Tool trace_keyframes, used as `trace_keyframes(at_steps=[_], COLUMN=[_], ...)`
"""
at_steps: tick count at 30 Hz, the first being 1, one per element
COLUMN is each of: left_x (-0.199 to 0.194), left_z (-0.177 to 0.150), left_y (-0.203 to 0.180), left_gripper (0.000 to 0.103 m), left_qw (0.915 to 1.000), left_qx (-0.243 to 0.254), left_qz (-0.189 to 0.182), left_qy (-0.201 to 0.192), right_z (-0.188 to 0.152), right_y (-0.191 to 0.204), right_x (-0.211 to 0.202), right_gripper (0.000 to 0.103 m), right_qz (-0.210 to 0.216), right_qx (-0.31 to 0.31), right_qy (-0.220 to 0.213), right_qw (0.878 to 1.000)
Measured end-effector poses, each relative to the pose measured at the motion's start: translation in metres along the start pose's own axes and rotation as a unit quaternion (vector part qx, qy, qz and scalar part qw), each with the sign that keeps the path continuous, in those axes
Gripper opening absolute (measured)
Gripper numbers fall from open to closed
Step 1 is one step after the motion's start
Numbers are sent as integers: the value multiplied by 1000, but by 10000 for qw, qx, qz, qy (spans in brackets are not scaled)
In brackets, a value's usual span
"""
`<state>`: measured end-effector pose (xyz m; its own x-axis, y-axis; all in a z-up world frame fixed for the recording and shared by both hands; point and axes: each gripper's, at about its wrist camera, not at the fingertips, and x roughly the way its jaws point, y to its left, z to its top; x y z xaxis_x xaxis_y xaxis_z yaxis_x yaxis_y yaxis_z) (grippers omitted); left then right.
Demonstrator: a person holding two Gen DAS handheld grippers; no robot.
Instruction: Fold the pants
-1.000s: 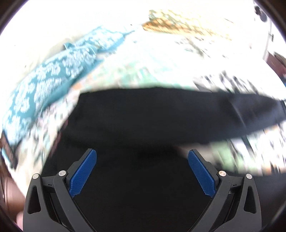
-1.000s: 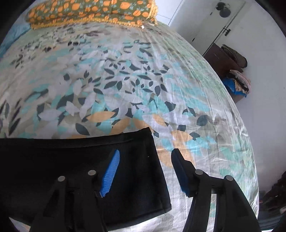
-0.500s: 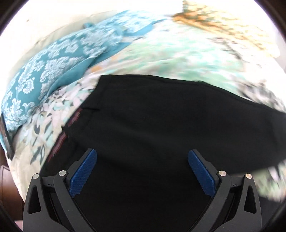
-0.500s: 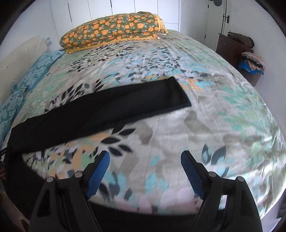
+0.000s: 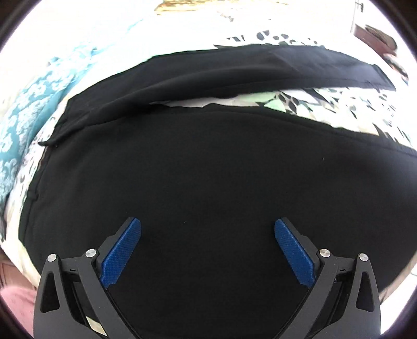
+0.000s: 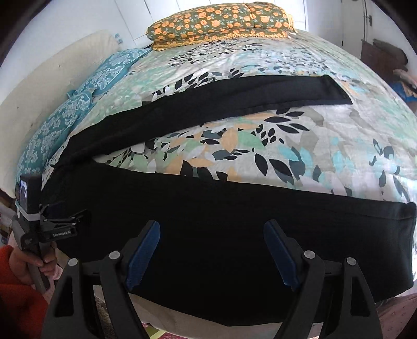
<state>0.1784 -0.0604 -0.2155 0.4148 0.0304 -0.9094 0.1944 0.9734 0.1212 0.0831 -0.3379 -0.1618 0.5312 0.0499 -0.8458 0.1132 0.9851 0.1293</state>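
black pants [image 6: 234, 234] spread flat, legs apart

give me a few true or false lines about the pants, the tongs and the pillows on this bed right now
1. The black fabric pants lie with both legs spread apart on the leaf-print bedsheet. True.
2. The right tongs are clamped on a pant leg. False: open, holding nothing.
3. The left tongs are open above the pants. True.
4. The orange-flowered green pillow lies on the pants. False: it sits at the bed's far end.
5. The teal patterned pillows are stacked on the flowered pillow. False: they lie along the side.
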Motion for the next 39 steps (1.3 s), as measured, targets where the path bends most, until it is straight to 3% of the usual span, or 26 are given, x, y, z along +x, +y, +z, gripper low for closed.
trace_keyframes(at_steps=[6,12,15,21,24,27,29,31,35,39], left_x=[4,1,0,-7,-1,2,2,10,14,8], left_z=[-11,-15,-12,-9,-11,-10,-10,-3,-1,-6], left_y=[60,78,72,51,41,44,45,52,50,44], left_gripper=[103,103,102,102,103,103,103,103,103,103], left_qw=[9950,9896,9898,9953,9971,9964,9963,9962,9956,9957], left_qx=[-962,-1341,-1324,-945,-702,-815,-825,-838,-899,-891], left_qz=[30,321,381,139,244,158,135,150,226,258], left_qy=[277,417,370,157,176,177,172,158,113,64], right_z=[-4,-6,-7,-6,2,12,20,27,21,16], right_y=[-35,-64,-71,-83,-118,-180,-220,-252,-286,-287], right_x=[-2,2,3,-4,-27,-58,-68,-64,-34,-1], right_gripper=[81,82,82,81,81,82,84,84,82,62], right_qz=[-140,-249,-220,-224,-570,-827,-1103,-1207,-892,-520], right_qx=[654,1139,1288,1351,1623,2078,2086,1995,1957,1764], right_qy=[32,130,109,70,-324,-585,-381,183,1086,1415], right_qw=[9978,9931,9914,9906,9846,9729,9710,9723,9705,9727])
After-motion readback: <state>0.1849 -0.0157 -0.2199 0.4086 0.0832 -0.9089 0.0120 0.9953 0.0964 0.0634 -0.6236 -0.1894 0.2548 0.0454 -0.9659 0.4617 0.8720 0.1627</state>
